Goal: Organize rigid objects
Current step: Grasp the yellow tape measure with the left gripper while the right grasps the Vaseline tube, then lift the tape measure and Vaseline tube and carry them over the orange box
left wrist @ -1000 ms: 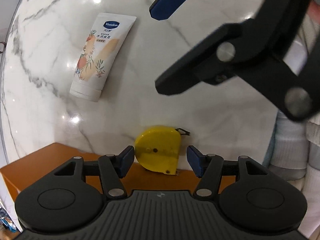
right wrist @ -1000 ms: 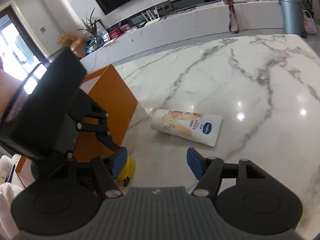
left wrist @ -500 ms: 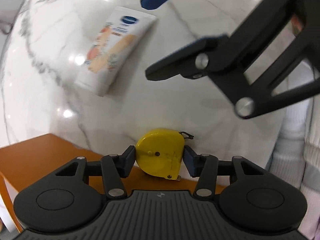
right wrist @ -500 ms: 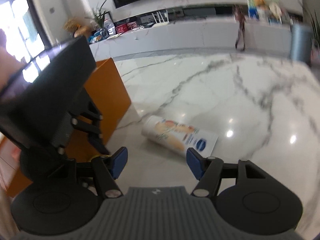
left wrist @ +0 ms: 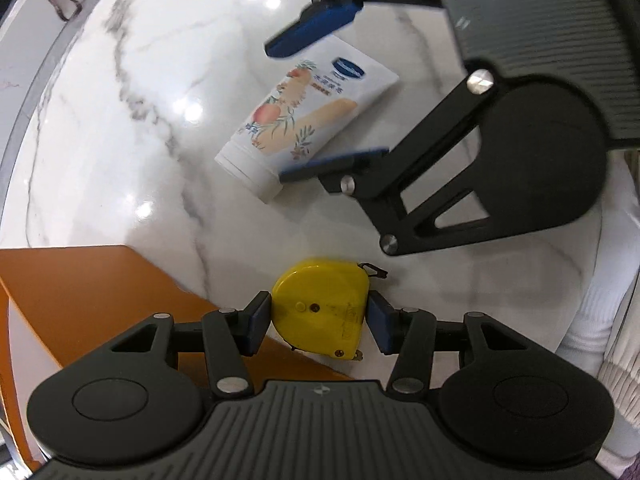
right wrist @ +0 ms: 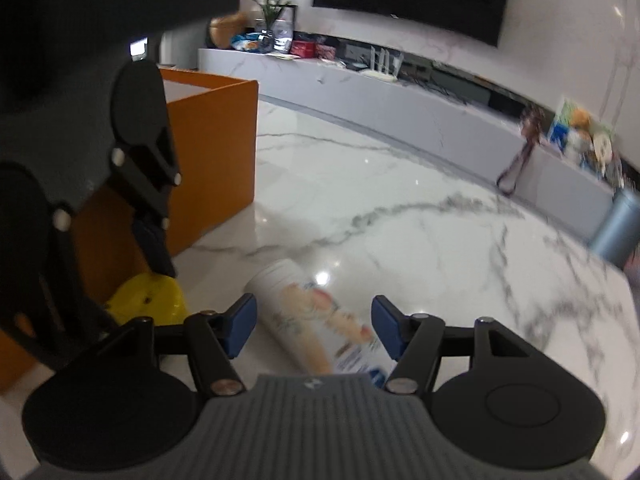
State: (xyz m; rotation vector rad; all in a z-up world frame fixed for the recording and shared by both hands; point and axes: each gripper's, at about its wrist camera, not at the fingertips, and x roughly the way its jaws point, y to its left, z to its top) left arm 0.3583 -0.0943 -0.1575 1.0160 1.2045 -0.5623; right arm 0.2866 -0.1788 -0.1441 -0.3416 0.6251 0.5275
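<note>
A yellow tape measure [left wrist: 322, 307] is gripped between the pads of my left gripper [left wrist: 319, 318], held above the marble table at the corner of the orange box [left wrist: 80, 292]. It also shows in the right wrist view [right wrist: 146, 300]. A white Vaseline tube [left wrist: 304, 116] lies flat on the marble. My right gripper [right wrist: 312, 326] is open, its blue pads on either side of the tube [right wrist: 320, 320], not touching it. In the left wrist view the right gripper [left wrist: 320, 96] hovers over the tube.
The orange box [right wrist: 212, 152] stands open at the left on the marble table [right wrist: 440, 248]. A grey bin [right wrist: 616, 228] stands at the far right. A long counter with clutter runs along the back wall.
My left gripper closed on the tape measure and lifted it. My right gripper swung over the tube and now straddles it.
</note>
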